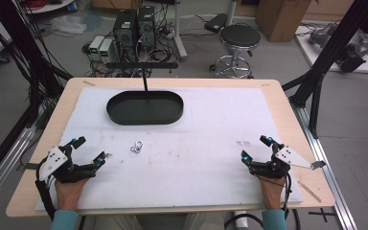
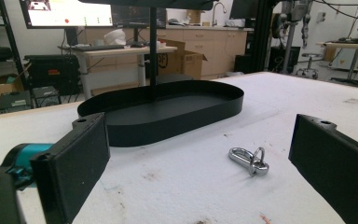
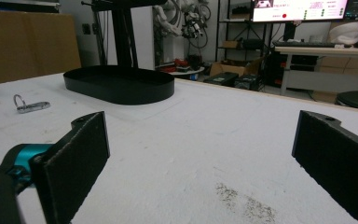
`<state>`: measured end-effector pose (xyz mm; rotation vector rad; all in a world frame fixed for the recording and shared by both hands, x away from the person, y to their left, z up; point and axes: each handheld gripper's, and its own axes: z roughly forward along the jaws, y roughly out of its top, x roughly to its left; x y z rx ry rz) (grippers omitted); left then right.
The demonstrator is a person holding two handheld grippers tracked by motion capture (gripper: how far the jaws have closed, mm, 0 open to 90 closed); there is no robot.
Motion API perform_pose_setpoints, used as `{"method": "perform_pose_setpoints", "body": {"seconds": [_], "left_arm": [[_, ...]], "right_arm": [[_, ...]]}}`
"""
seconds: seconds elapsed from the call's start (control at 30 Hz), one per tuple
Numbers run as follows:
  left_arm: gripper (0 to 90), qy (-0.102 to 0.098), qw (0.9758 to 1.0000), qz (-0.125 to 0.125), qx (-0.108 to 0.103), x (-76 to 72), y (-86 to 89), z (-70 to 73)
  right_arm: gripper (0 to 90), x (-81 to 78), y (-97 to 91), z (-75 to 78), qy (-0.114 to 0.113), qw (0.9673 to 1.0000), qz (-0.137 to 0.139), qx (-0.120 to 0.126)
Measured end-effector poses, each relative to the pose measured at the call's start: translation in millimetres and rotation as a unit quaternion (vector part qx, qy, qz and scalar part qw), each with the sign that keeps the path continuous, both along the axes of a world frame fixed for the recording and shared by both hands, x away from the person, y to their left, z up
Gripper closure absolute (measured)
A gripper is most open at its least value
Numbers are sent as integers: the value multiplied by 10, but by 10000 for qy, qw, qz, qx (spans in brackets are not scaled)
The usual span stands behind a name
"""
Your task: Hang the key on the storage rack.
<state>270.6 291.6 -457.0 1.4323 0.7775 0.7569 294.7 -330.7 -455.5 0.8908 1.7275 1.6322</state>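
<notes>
A small silver metal clip with a ring (image 1: 136, 147) lies on the white mat, left of centre; the same clip (image 2: 249, 160) rests just ahead of my left jaws, and the clip (image 3: 30, 106) lies far off to the left in the right gripper view. Behind it stands a black oval tray (image 1: 145, 108) (image 2: 168, 109) (image 3: 121, 84) with an upright post. My left gripper (image 1: 90, 149) rests at the front left, open and empty. At the front right my right gripper (image 1: 256, 147) is open too, nothing between its jaws.
The white mat (image 1: 211, 139) covers most of the wooden table (image 1: 287, 110). A dark smudge (image 3: 247, 203) marks the mat near my right gripper. Beyond the table stand a black stool (image 1: 239, 38), computer boxes (image 1: 134, 28) and black frame legs (image 1: 326, 57).
</notes>
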Motion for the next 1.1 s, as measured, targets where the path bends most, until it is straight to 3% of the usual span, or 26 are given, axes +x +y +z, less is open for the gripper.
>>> {"method": "perform_pose_setpoints", "body": {"seconds": [0.57, 0.93, 1.1], "left_arm": [[56, 69, 9998, 173, 73, 7, -18, 9], [56, 126, 9999, 68, 91, 21, -15, 19], [56, 150, 9996, 63, 221, 38, -6, 68]], "right_arm": [[33, -5, -5, -2, -40, 10000, -3, 31], [33, -5, -2, -2, -49, 10000, 0, 10], [33, -3, -3, -2, -54, 10000, 0, 18]]}}
